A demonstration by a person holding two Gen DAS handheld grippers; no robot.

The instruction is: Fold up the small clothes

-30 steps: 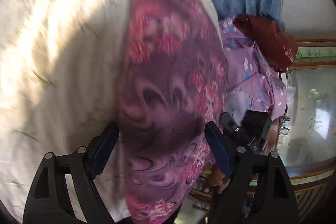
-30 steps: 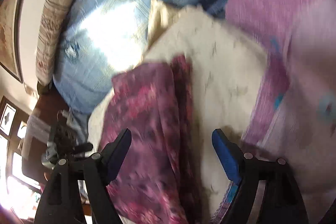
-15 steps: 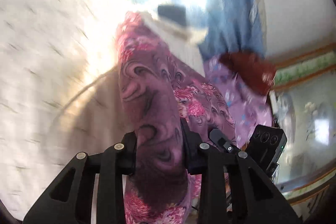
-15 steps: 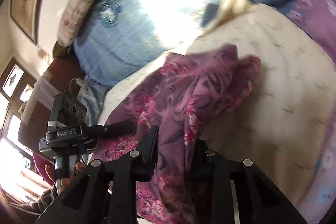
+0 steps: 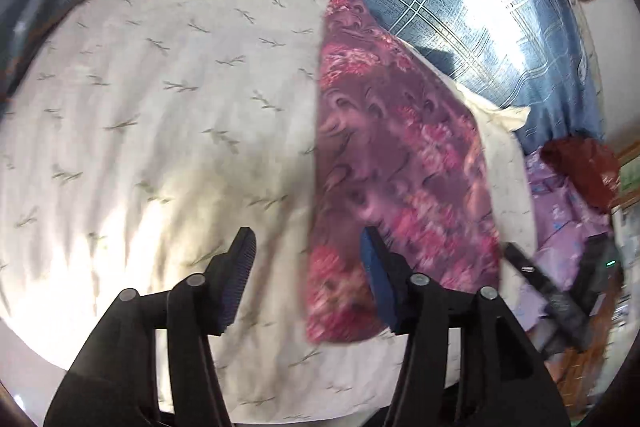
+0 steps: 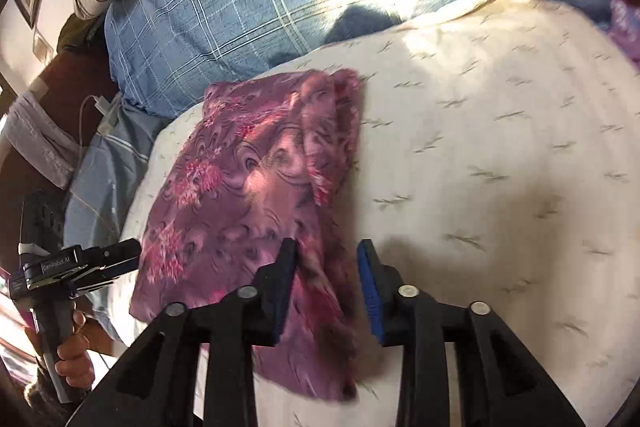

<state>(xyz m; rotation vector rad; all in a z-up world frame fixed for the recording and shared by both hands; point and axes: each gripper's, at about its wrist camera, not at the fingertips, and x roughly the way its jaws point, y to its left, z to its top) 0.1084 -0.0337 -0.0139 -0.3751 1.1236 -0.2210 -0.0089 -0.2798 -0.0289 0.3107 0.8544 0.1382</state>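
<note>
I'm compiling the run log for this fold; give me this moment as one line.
step: fold released | left gripper: opening, empty | right gripper: opening, over cloth edge | purple floral garment: folded, lying on cream sheet

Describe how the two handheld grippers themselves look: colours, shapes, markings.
Left gripper and right gripper match: black plastic forked frames with round silver screws, each finger ending in a ribbed blue pad. From the right wrist view, the left unit's black handle with white "GenRobot.AI" lettering shows, gripped by a hand.

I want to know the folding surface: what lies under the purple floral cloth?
The purple floral cloth lies flat on a cream sheet with small sprig marks, which shows all around it. Anything beneath the cloth itself is covered.
</note>
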